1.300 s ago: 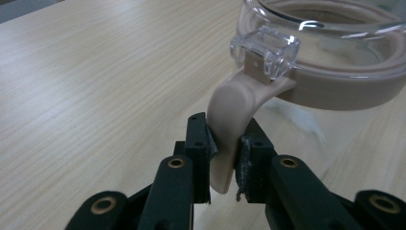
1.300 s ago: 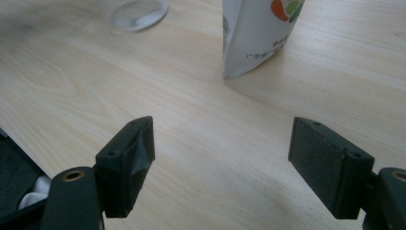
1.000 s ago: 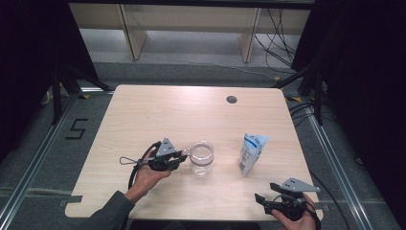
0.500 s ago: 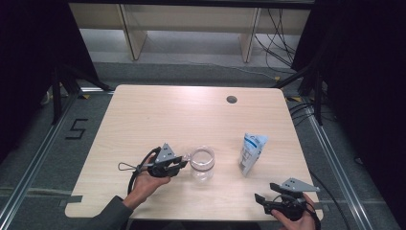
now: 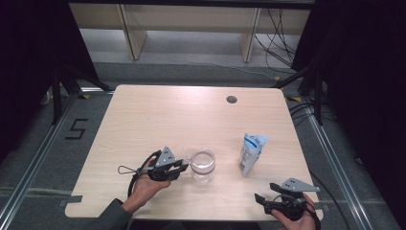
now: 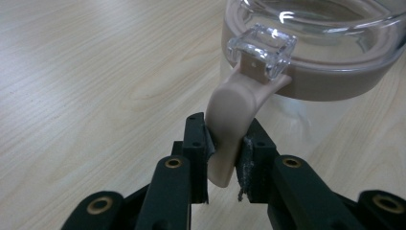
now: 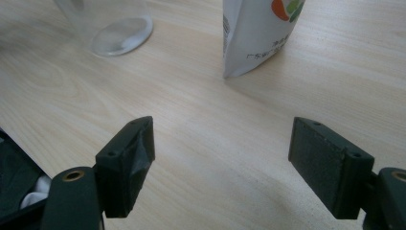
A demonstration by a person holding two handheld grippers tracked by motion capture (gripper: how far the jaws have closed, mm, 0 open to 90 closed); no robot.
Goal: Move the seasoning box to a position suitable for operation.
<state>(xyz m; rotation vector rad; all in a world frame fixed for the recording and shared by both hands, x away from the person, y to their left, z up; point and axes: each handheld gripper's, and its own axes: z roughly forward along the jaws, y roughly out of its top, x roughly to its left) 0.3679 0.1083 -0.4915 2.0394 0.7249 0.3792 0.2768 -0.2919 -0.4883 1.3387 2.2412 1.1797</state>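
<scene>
Between left gripper [image 6: 224, 165] fingers [image 6: 198, 143], clamped, the glass jug [image 5: 203, 165] handle [image 6: 232, 120]; right gripper [image 7: 222, 165] fingers wide apart, empty.

Pale wood table [image 5: 158, 115], grey floor [image 5: 201, 72], dark curtains [image 5: 28, 57]

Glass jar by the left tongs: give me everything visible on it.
The glass jar is clear, round and open-topped, standing upright on the wooden table near its front edge, apparently empty. A pinkish band runs under its rim, with a clear square clasp and a beige tab hanging from it. The left tongs are shut on that tab. A white pouch stands apart to its right.
</scene>
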